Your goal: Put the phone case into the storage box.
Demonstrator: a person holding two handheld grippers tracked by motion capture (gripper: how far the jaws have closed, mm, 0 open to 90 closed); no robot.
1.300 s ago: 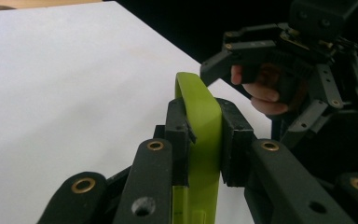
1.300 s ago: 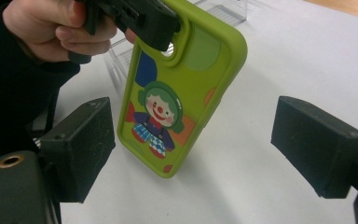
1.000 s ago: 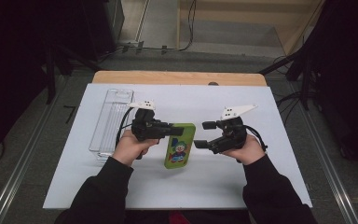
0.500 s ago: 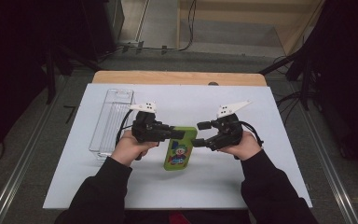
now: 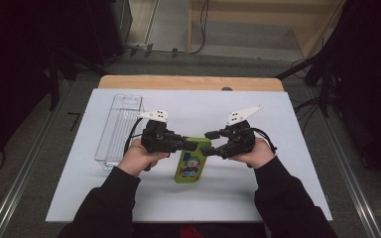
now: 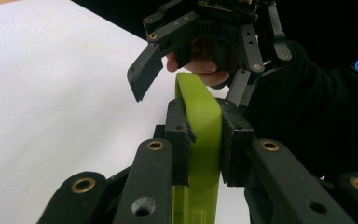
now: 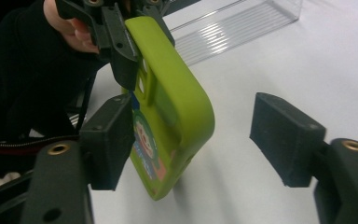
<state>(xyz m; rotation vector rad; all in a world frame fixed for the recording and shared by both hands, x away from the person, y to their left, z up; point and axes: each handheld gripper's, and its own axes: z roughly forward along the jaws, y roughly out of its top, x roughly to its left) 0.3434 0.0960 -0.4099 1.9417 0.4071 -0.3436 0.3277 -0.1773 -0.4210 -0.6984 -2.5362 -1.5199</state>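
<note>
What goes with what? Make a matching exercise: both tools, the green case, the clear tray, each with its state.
1 left tool
2 right tool
3 green case
4 clear tray

A lies flat, untouched
B shut on the case
C open around the case
D bears a cartoon picture

Pairs: 1-B, 2-C, 3-D, 4-A.
The right tool's jaws have just been closing, case between them.

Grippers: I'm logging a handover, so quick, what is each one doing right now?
Left gripper: shut on the green case.
Right gripper: open, jaws just closing around the case's corner; one pad looks against it, the other is clear.
</note>
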